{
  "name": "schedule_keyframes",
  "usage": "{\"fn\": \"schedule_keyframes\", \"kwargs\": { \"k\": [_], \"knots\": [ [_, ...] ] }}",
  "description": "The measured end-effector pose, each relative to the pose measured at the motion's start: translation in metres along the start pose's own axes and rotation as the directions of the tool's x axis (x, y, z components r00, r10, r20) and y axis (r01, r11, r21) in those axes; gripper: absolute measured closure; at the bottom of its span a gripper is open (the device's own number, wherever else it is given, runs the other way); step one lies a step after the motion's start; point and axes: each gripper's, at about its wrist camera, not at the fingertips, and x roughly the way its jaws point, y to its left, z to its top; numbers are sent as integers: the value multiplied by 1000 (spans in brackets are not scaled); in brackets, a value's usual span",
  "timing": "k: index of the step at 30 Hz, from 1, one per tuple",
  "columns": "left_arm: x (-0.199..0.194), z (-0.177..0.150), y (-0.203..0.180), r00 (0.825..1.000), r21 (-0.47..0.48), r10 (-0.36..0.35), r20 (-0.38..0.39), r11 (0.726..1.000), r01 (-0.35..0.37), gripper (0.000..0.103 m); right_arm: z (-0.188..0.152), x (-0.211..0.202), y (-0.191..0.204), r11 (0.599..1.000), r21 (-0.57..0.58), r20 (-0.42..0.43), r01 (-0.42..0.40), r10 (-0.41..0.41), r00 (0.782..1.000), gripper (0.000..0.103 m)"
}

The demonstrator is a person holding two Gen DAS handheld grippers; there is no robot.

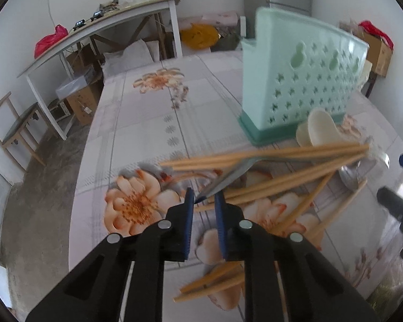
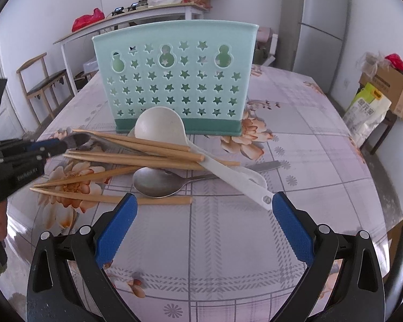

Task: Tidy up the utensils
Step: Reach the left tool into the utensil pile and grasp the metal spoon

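Tongs first, from the left: the left gripper (image 1: pixel 204 201) has its jaws drawn narrow, with the tip of a flat metal utensil (image 1: pixel 228 178) between the fingertips. The blur hides whether the pads actually press on it, so I cannot tell if it is clamped.

That utensil lies on the flowered table (image 2: pixel 309 134), in the pile in front of the holder. In the left wrist view its long axis runs from the fingertips out toward 1 o'clock, where it passes under the chopsticks (image 1: pixel 282 153). In the right wrist view it appears to lie roughly 9 to 3 o'clock across the pile, near end toward the left gripper.

My worry is the load on top. If the utensil is pulled out along its length, the sticks resting across it will likely roll and scatter, perhaps off the table's edge. A hold this close to the very tip may also let the piece pivot or slip free.

Further right, the mint green holder (image 1: pixel 295 86) stands upright at about 12 o'clock in the right wrist view. The white ladle (image 2: pixel 158 126) leans at its base, and a steel spoon (image 2: pixel 155 185) lies bowl-up below.

Rightmost, the right gripper (image 2: pixel 204 198) has its jaws spread wide with nothing between them. The ladle's handle end sits just beside its right finger.
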Motion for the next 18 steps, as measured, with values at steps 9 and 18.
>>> {"fn": "schedule_keyframes", "kwargs": {
  "k": [9,18],
  "knots": [
    [11,10,6,997,-35,-69,27,997,70,87,-1,7,5,1000,-4,-21,1,-2,1000,7],
    [23,16,12,985,-81,-167,30,982,169,87,-1,8,13,1000,-18,-19,-4,3,1000,7]
  ]
}}
